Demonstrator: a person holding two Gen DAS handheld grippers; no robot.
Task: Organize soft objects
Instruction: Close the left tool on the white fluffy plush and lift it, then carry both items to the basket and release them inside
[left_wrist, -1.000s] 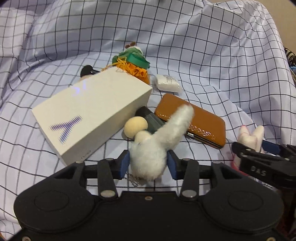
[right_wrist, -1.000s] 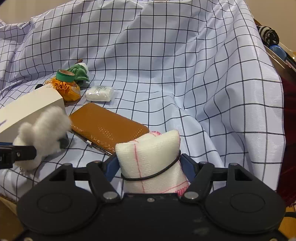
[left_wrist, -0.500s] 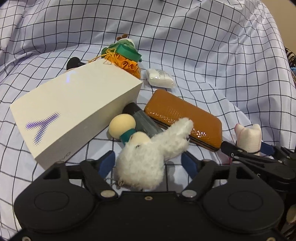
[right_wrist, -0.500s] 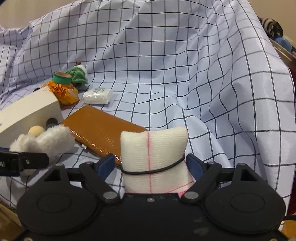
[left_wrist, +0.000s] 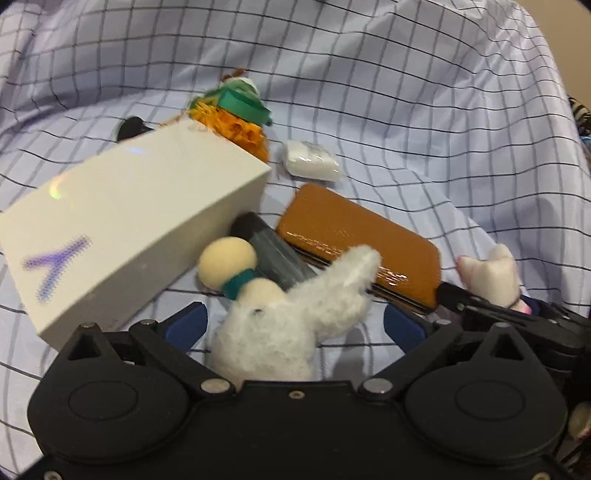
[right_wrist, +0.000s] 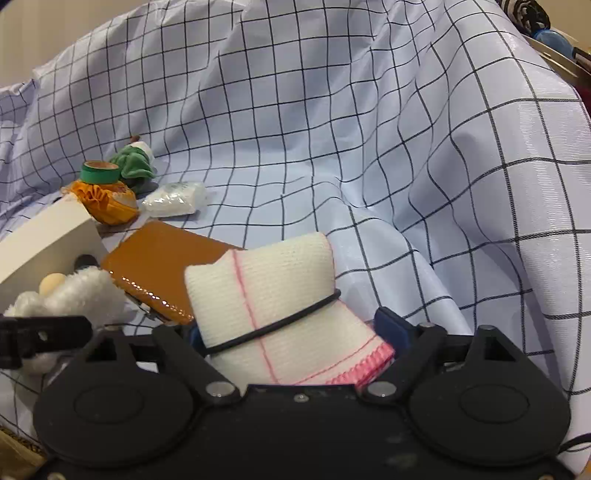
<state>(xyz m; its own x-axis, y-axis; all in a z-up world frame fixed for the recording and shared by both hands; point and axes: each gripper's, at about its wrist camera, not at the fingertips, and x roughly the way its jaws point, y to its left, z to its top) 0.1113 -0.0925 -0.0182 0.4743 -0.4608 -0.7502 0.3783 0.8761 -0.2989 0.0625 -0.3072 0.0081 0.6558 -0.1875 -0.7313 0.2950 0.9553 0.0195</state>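
Note:
A fluffy white plush toy (left_wrist: 291, 321) lies on the checked cloth between the spread blue pads of my left gripper (left_wrist: 295, 325), which is open and no longer grips it. It also shows in the right wrist view (right_wrist: 74, 295). A rolled white cloth with pink stitching and a black band (right_wrist: 273, 299) sits between the pads of my right gripper (right_wrist: 291, 332), which is open around it. The roll's top shows in the left wrist view (left_wrist: 491, 273). Farther back lie an orange fabric piece (left_wrist: 240, 129), a green soft toy (right_wrist: 135, 168) and a small white packet (left_wrist: 310, 162).
A cream box (left_wrist: 122, 225) lies at the left. A brown wallet-like case (left_wrist: 354, 236), a dark cylinder (left_wrist: 273, 247) and a beige ball figure (left_wrist: 227, 262) lie in front. A green tape roll (right_wrist: 100, 172) sits on the orange fabric. The checked cloth (right_wrist: 369, 147) rises at the back.
Both grippers have opened: the left let go of the plush toy, the right let go of the rolled cloth, which now leans. Both cameras moved slightly.

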